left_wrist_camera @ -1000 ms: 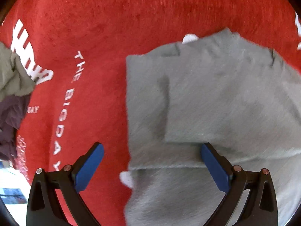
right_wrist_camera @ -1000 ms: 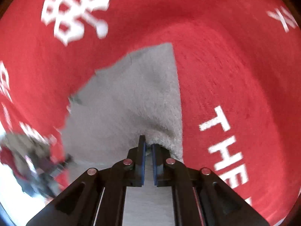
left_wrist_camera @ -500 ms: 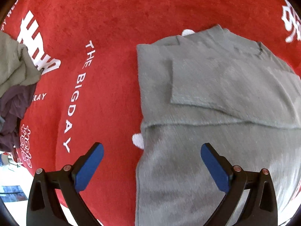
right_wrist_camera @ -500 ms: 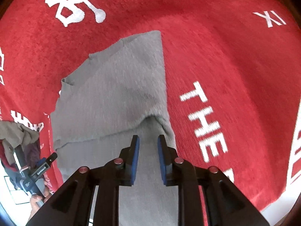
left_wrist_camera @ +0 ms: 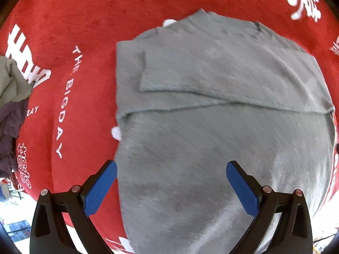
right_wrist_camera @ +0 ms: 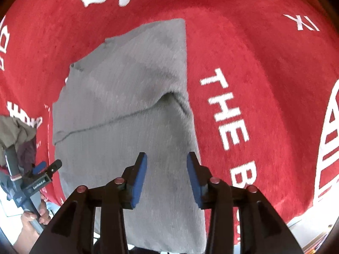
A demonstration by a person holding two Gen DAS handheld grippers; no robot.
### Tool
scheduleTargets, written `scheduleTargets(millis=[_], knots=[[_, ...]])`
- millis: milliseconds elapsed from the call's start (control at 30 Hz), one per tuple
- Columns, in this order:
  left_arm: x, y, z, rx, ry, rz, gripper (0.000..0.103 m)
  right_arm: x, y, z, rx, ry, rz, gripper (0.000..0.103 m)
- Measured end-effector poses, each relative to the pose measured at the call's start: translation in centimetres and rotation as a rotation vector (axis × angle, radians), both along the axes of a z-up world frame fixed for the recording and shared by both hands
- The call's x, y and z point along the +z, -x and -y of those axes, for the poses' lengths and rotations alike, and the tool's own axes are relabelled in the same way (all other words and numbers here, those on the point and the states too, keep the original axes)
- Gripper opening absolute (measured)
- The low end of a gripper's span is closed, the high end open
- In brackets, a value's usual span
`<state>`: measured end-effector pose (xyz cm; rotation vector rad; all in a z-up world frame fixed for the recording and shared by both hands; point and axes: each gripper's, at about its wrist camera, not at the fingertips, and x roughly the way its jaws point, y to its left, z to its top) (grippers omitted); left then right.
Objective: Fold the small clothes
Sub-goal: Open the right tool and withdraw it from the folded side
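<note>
Right gripper (right_wrist_camera: 166,176) fingers, just opening, hang empty above the grey garment (right_wrist_camera: 127,105).

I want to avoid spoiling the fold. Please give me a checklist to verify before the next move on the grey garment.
1. Right tongs released: ok. The jaws have just been opening, nothing pinched between them.
2. Left tongs free: ok, jaws wide, above the cloth.
3. Grey garment lying flat on the red cloth: ok.
4. Folded flap resting on the body: ok, small lifted ridge at its right end.
5. Pile of other clothes apart from the garment: ok.
6. Garment's near hem: cannot tell, out of frame.
</note>
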<state>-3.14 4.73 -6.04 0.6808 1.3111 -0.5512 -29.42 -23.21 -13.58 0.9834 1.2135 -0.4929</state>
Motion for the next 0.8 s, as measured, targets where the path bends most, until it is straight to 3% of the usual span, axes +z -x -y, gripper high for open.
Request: scheduleTargets(millis=[167, 500, 800], knots=[[-0.6, 1.4, 0.4, -0.015, -0.017, -0.044, 0.103, 0.0, 0.2, -1.3, 0.046, 0.001, -0.009, 0.043], [-0.2, 2.2, 2.1, -0.045, -0.052, -0.046, 0.103, 0.3, 1.0, -1.3, 0.06, -0.007, 0.009, 0.042], [-0.1, 3.5, 2.9, -0.014, -0.073, -0.069, 0.103, 0.9, 0.2, -0.7, 0.127, -0.029, 0.041, 0.046]])
